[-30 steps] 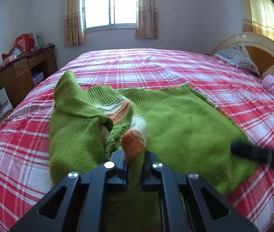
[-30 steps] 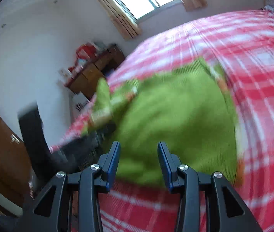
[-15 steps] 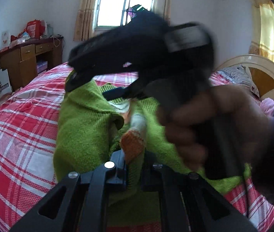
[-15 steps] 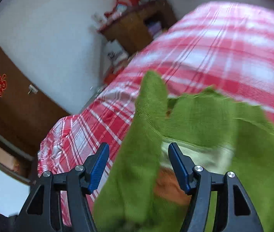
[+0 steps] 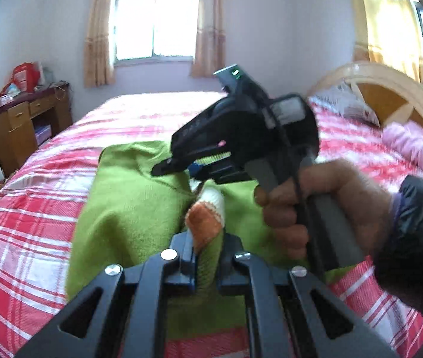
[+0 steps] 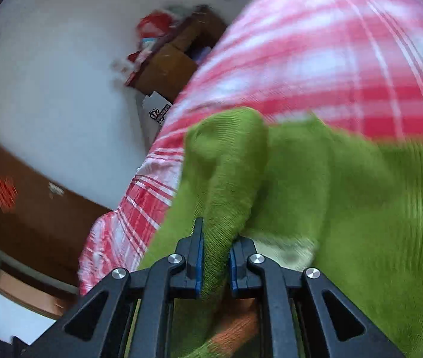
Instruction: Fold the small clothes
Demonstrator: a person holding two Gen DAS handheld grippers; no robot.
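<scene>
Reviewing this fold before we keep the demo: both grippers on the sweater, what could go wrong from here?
1. The left gripper pinches only the narrow striped cuff; it may slip out under tension.
2. The right gripper clamps a bunched ridge of the green sweater, perhaps several layers, so the fold could crease.
3. Both grippers sit close; they may collide.

A fold of the green sweater point(image 6: 226, 179) is pinched between the jaws of the right gripper point(image 6: 213, 264). The sweater is spread over the plaid bed point(image 6: 330, 59). A wooden cabinet point(image 6: 169, 68) is seen beyond the bed.
</scene>
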